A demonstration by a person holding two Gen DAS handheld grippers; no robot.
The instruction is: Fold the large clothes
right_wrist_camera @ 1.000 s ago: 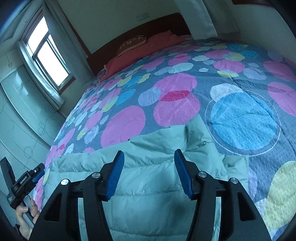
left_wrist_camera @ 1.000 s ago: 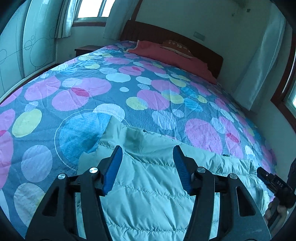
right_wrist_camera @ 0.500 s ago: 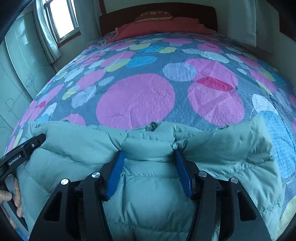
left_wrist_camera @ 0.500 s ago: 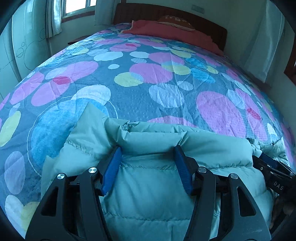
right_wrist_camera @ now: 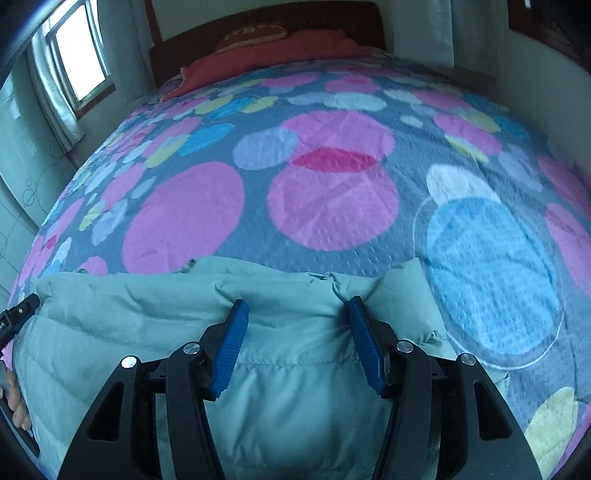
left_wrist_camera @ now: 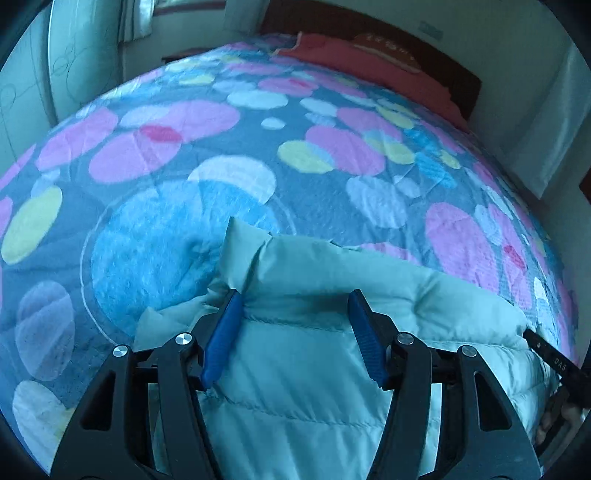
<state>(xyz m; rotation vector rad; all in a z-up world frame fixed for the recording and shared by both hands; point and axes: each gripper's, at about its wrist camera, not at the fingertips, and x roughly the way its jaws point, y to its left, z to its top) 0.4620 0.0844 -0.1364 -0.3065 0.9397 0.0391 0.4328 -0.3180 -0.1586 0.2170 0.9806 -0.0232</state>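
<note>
A pale green quilted down jacket (left_wrist_camera: pixel 317 332) lies at the near end of a bed covered by a grey-blue quilt printed with pink, blue and yellow circles (left_wrist_camera: pixel 229 155), its folded top edge facing the dark wooden headboard (right_wrist_camera: pixel 266 22). The left gripper (left_wrist_camera: pixel 295 306) has its blue pads spread wide with a puffy fold of the jacket bulging between them; whether the pads press it cannot be told. The right gripper (right_wrist_camera: pixel 295 314) stands the same way on the jacket's edge, nearer a big blue circle, its hold equally unclear. A red pillow (right_wrist_camera: pixel 273 51) rests against the headboard.
</note>
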